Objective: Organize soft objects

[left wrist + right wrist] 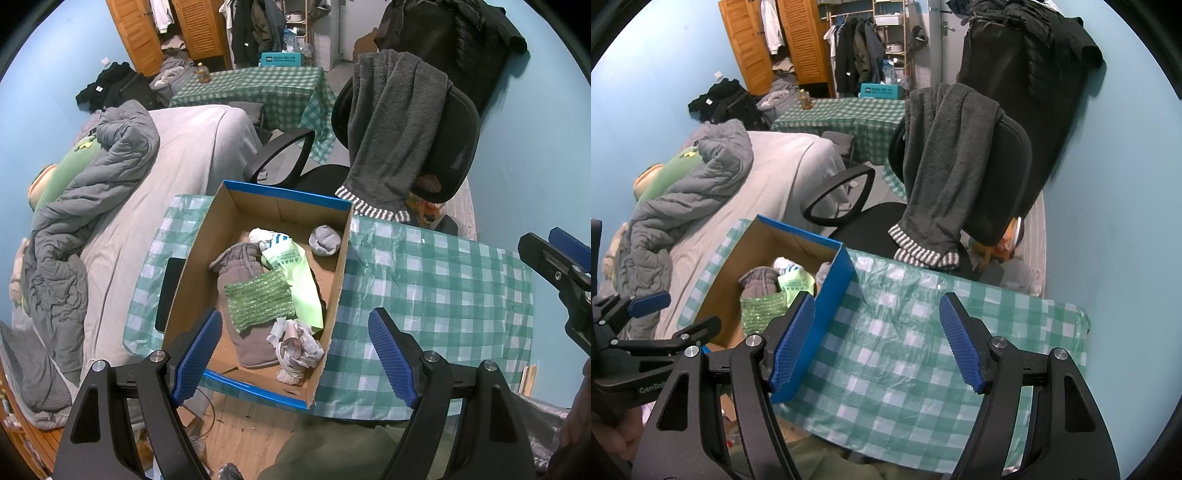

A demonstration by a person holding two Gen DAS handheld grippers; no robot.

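A blue-rimmed cardboard box [334,266] stands on the table with the green check cloth [436,288]. Inside lie a grey garment [240,273], a green sparkly cloth [258,302], a pale green bag [295,273], a rolled grey sock [325,240] and crumpled white plastic [295,350]. My left gripper [295,354] hangs open above the box's near end, nothing between its fingers. My right gripper [877,339] stands open over the bare cloth [905,350] to the right of the box [827,291], holding nothing. The right gripper also shows at the left view's right edge [554,269].
A black office chair [454,147] with a dark grey towel [391,140] draped over its back stands behind the table. A bed with a grey duvet [74,206] lies to the left. A second checked table [258,92], hanging clothes and wooden doors fill the back.
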